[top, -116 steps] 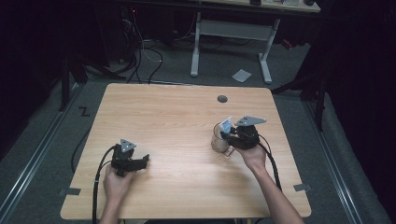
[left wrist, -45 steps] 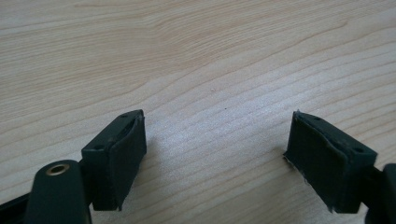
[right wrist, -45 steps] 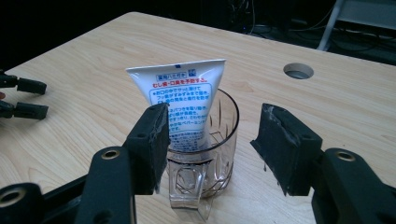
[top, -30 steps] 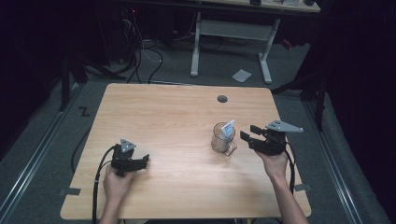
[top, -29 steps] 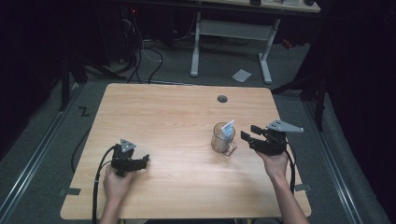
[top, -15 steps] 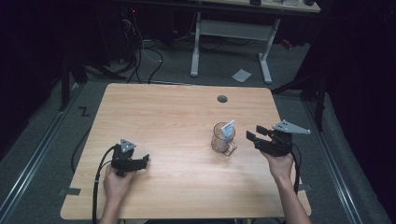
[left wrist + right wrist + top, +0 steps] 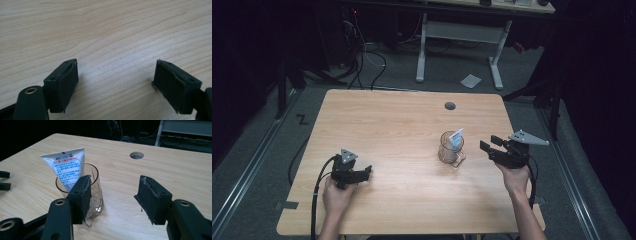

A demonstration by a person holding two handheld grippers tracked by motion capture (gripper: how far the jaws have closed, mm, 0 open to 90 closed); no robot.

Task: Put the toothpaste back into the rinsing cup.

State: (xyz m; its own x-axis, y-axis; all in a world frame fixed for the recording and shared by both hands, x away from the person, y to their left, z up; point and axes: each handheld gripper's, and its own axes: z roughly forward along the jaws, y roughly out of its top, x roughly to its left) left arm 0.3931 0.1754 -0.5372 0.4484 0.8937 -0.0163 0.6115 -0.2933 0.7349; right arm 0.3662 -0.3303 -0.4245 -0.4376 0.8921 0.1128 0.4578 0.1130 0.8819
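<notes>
- Now backed off from the glass cup (image 7: 450, 148): right gripper (image 7: 490, 144), jaws spread, nothing between them.
- Left standing mid-table, toothpaste tube (image 7: 68, 167) upright inside; placing looks done.
- Left gripper (image 7: 362, 173) resting on the table (image 7: 387, 120), agape, empty.

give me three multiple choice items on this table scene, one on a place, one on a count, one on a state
1. Where is the white tube?
A. in the clear glass cup
B. flat on the wooden table
C. between jaws

2. How many round holes in the tabletop?
A. three
B. one
C. none

3. How is the right gripper?
A. shut on the cup
B. shut, empty
C. open, beside the cup

Key: 1 A, the tube stands inside the cup; 2 B, one round hole near the far edge; 3 C, jaws apart with bare table between.
</notes>
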